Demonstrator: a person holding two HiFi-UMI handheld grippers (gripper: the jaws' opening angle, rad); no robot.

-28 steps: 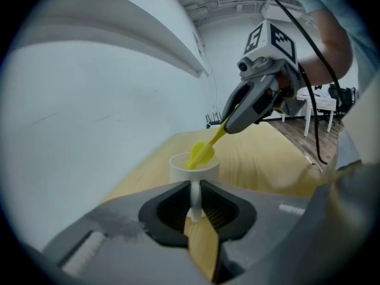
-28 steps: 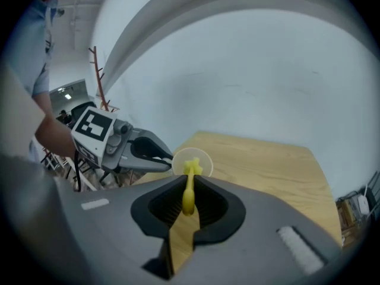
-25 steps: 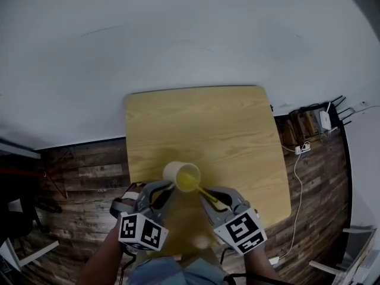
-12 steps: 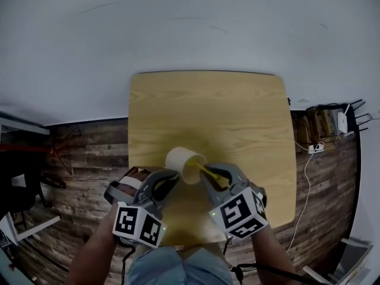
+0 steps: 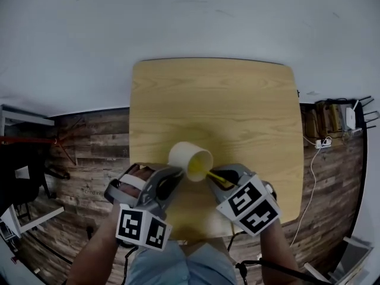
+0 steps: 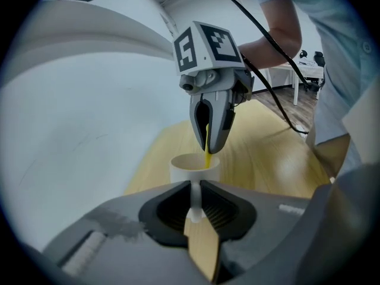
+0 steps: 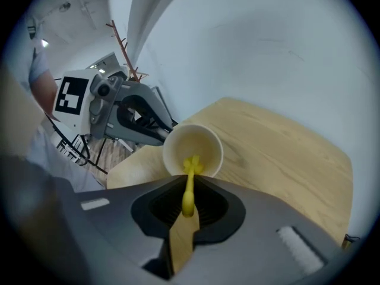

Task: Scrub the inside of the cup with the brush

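A cream-white round cup (image 5: 185, 154) is held tilted over the near part of a square table of light wood (image 5: 237, 105), with its mouth turned toward the right gripper (image 5: 217, 179). The jaws of the left gripper (image 5: 170, 178) are clamped on a thin white part at the cup's side. A slim yellow plastic brush (image 5: 212, 175) is pinched by its handle between the right gripper's jaws, and its head is seen inside the cup, close to the lower wall. In the head view much of both grippers is covered by their black-and-white marker cubes (image 5: 141, 227), and the brush head is partly hidden by the cup's rim. The table is surrounded by a dark wooden plank floor (image 5: 89, 153), with a pale wall (image 5: 178, 22) behind it. To the table's right, white cables (image 5: 307, 189) and a power strip (image 5: 323, 142) are seen on the floor beside a low shelf (image 5: 333, 116).
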